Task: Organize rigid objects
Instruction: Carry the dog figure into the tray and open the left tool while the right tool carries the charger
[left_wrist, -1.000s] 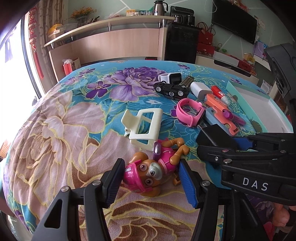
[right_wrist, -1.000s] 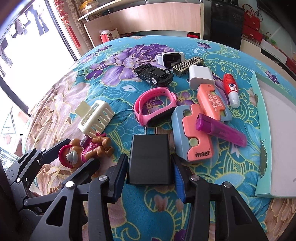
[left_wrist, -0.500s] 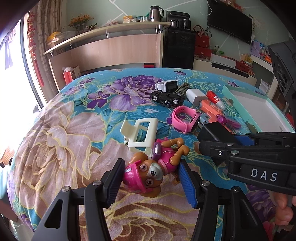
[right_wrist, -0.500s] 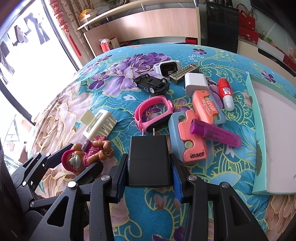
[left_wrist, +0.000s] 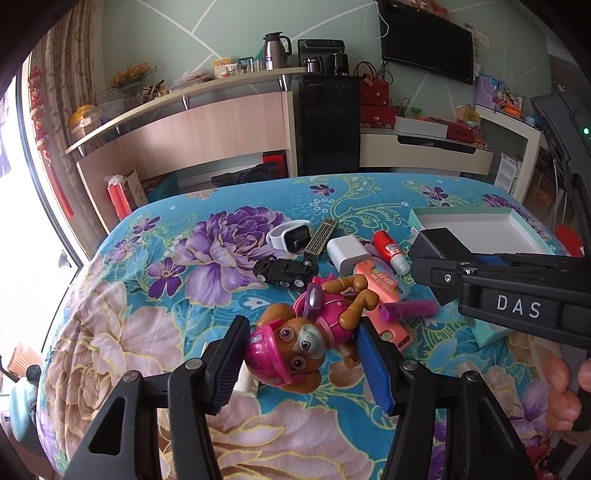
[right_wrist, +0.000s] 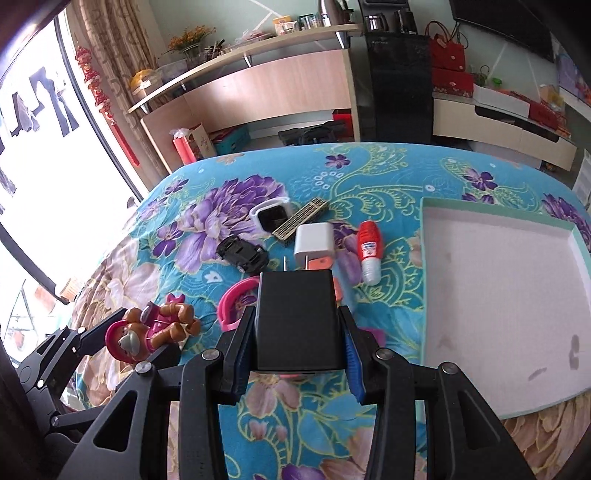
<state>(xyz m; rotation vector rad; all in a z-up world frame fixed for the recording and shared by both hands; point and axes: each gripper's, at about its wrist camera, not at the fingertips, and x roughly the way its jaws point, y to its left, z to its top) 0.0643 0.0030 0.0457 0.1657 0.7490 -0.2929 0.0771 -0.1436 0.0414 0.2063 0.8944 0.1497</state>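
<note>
Holding two loads clear of the bed, we see the left gripper (left_wrist: 301, 363) clenched on the puppy figurine (left_wrist: 295, 343) at lower centre, the right gripper (right_wrist: 297, 352) clamping the black charger (right_wrist: 297, 319); the figurine's rounded head could slip before reaching the tray (right_wrist: 498, 410).

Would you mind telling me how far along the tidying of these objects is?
Nothing looks done: the tray holds nothing. In hand: the left claw grips the pup toy, and the right claw grips the black charger, both clear of the blanket. Left to do: the toy car, white charger, glue bottle, pink band and others.
</note>
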